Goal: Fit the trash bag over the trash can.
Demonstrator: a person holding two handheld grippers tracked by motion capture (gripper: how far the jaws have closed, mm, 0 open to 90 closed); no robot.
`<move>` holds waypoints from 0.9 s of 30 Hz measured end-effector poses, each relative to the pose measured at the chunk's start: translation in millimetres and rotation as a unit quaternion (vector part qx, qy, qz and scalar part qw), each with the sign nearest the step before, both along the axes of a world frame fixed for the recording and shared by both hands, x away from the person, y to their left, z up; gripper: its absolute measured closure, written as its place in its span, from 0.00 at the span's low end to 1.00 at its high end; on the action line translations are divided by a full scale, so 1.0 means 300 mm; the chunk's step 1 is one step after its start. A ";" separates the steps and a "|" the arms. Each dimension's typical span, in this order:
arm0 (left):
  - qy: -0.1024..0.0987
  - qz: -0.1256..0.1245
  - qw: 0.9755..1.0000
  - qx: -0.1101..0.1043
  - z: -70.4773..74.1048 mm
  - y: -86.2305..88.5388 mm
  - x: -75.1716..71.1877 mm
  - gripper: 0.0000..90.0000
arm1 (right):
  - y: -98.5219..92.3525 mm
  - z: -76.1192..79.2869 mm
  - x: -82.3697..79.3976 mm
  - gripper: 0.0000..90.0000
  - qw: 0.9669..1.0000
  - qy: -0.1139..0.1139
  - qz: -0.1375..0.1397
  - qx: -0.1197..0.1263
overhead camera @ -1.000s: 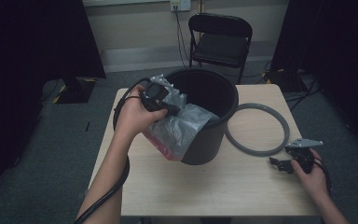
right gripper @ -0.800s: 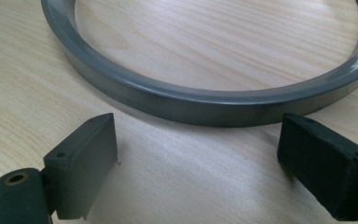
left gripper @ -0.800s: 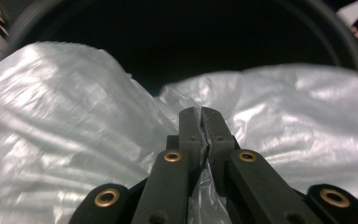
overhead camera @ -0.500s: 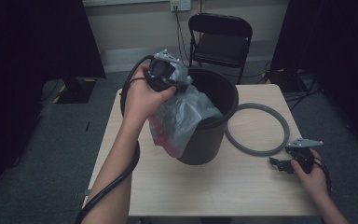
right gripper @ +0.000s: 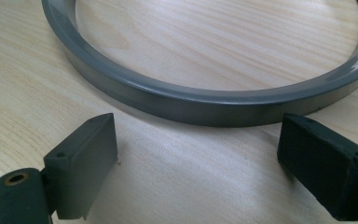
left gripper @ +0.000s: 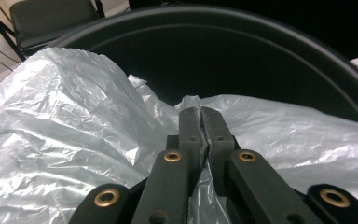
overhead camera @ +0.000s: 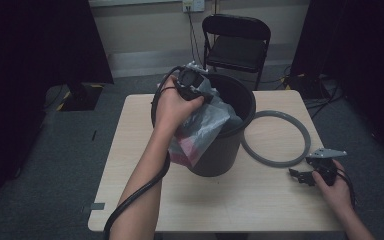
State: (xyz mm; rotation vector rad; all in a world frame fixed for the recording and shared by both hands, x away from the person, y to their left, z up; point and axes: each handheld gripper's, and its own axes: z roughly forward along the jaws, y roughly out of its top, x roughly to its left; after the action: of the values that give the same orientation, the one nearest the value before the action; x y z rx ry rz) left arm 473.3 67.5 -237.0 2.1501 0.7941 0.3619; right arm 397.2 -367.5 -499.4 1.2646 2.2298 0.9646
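Open worktop in front, crowded middle

The black bin [overhead camera: 215, 145] stands mid-worktop [overhead camera: 130, 150] and blocks any straight path across; the plastic bag [overhead camera: 200, 125], pinched in the left claw [left gripper: 200, 122], drapes over its near-left rim and covers part of the mouth, while the far and right part of the opening is clear. The grey ring [overhead camera: 276, 139] lies flat just right of the bin, directly ahead of the wide-open right claw [right gripper: 198, 154]. The near strip and left edge of the worktop are bare.
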 end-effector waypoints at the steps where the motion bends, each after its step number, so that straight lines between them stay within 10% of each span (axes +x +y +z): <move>1: -0.001 0.001 1.000 -0.001 -0.001 0.002 -0.001 0.97 | 0.000 0.000 0.000 0.13 1.000 0.000 0.000 0.000; 10: 0.014 0.000 1.000 -0.015 -0.030 0.030 0.001 0.90 | -0.004 0.006 0.007 0.13 1.000 0.010 0.010 -0.003; 19: -0.008 -0.002 1.000 -0.025 -0.027 0.045 0.001 0.47 | 0.001 0.038 0.018 0.16 0.998 0.047 0.034 -0.030; 27: -0.019 -0.006 1.000 -0.005 0.002 0.056 -0.017 0.36 | 0.029 0.110 0.013 0.16 0.995 0.049 0.075 -0.036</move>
State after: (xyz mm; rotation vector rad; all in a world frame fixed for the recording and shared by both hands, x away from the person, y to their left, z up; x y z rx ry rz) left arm 468.2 84.2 -236.3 2.1307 0.7605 0.3912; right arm 400.9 -358.8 -466.4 1.1512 2.4413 0.8840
